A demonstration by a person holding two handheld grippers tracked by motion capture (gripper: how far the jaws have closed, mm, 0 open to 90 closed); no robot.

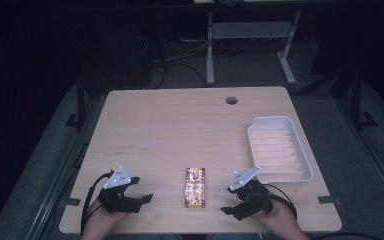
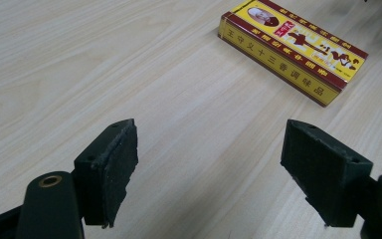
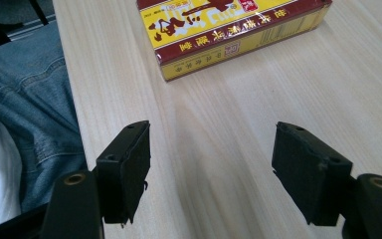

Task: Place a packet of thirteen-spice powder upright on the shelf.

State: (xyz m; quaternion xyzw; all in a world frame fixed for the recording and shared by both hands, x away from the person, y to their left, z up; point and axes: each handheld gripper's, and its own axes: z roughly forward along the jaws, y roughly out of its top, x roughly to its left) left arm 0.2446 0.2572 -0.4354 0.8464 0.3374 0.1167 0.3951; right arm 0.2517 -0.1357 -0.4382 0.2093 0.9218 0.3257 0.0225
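A yellow and dark red printed box (image 1: 195, 187) lies flat near the table's front edge, midway between both hands. My left gripper (image 1: 141, 189) rests low at the front left, jaws pointing right toward the box and standing open with nothing between them. In the left gripper view the box (image 2: 294, 46) lies ahead at the upper right of the open gripper (image 2: 211, 172). My right gripper (image 1: 228, 199) sits at the front right, open and empty, jaws aimed left at the box. In the right gripper view the box (image 3: 229, 27) lies just beyond the open gripper (image 3: 211, 172).
A white ribbed plastic tray (image 1: 280, 149) stands at the table's right side, just behind the right hand. A round cable hole (image 1: 231, 100) sits near the table's far edge. A person's jeans-clad leg (image 3: 35, 94) shows past the table's front edge.
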